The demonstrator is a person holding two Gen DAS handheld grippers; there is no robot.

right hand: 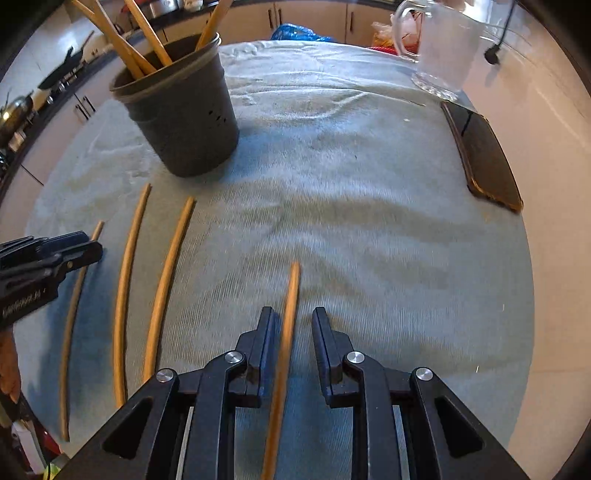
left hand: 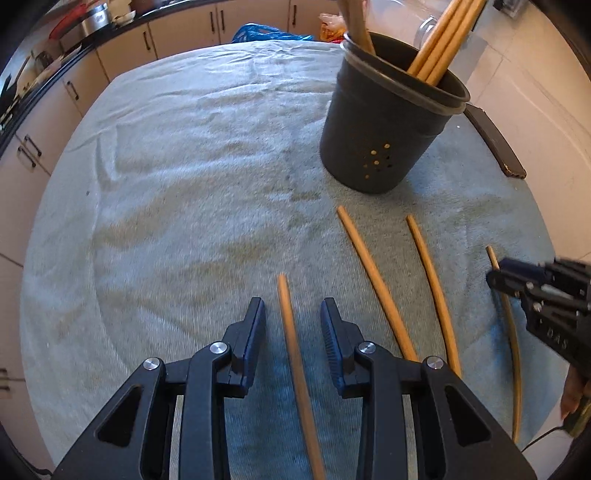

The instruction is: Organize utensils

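Note:
Several wooden chopsticks lie on a grey-green towel [left hand: 166,184]. A dark perforated utensil holder [left hand: 388,122] holds several more sticks; it also shows in the right wrist view [right hand: 184,110]. My left gripper [left hand: 291,314] is open, its jaws either side of the leftmost chopstick [left hand: 291,339]. My right gripper [right hand: 291,321] is open, its jaws either side of the rightmost chopstick [right hand: 286,332]. Two more chopsticks [left hand: 373,280] [left hand: 432,284] lie between them. The right gripper shows at the edge of the left wrist view [left hand: 509,280], the left gripper in the right wrist view [right hand: 74,251].
A glass mug [right hand: 443,51] stands at the far right of the towel. A dark phone [right hand: 484,155] lies at the right edge. Kitchen cabinets [left hand: 177,37] run behind, and a blue bag [right hand: 299,31] lies beyond the table.

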